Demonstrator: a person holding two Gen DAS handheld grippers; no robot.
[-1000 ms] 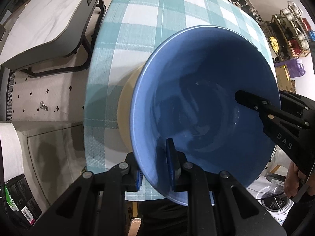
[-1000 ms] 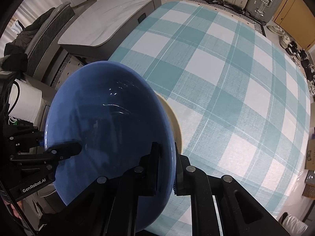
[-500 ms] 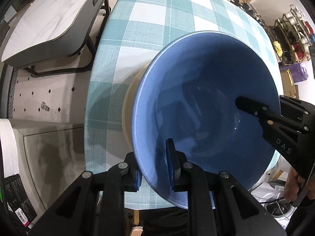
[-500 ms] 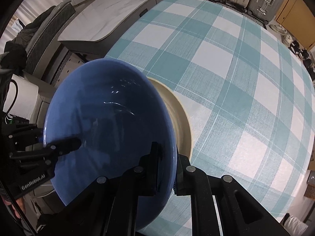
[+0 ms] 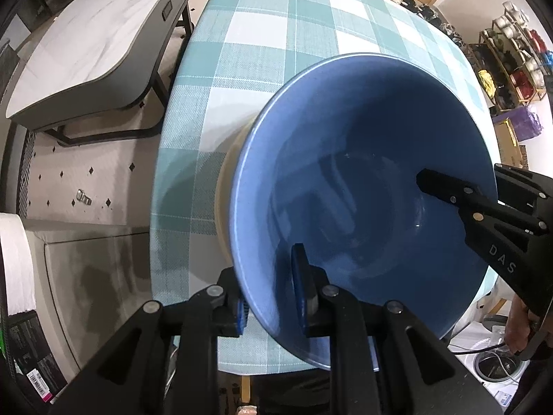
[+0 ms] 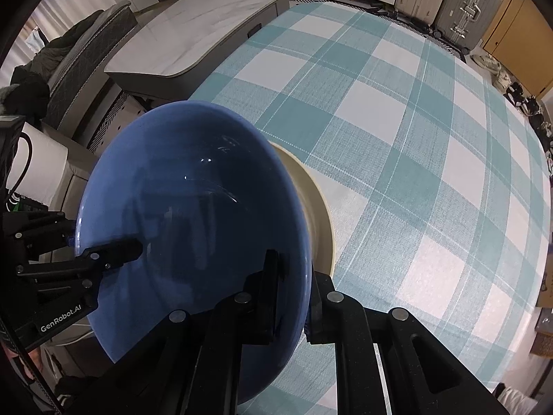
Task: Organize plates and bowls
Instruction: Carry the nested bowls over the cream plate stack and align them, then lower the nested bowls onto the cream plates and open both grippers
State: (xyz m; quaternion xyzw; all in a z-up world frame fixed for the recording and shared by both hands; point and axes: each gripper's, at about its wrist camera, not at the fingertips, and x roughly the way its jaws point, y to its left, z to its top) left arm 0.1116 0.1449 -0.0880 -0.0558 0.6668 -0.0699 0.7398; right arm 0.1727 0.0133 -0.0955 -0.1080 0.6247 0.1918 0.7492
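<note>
- We clamp the left gripper (image 5: 271, 292) on the near rim of the blue bowl (image 5: 363, 180): one pad inside the wall, one outside.
- We clamp the right gripper (image 6: 293, 288) on the opposite rim of the same bowl (image 6: 193, 214), again pinching the wall between inner and outer pad.
- Both grippers point steeply down; each shows in the other's view across the bowl.
- The bowl sits over a cream dish (image 6: 316, 214), near the table's edge. Only the dish's rim peeks out; we cannot tell if the bowl rests in it or hangs just above.
- Both are on the checked cloth (image 6: 414, 138); the rest of the cloth in view is bare.
- We judge the step as nesting the bowl into the dish, close to done or just done.
- Risk: letting go before the bowl is seated. If it is still off the dish, it drops and could chip either piece.
- Risk: opening one side first tips the bowl toward the other grip.
- Risk: glazed rim is slick, grips are thin edge pinches; a twist between our hands could slip it.
- Risk: the stack is close to the edge, with floor (image 5: 86, 186) below; a sideways nudge on withdrawal could push it off.
</note>
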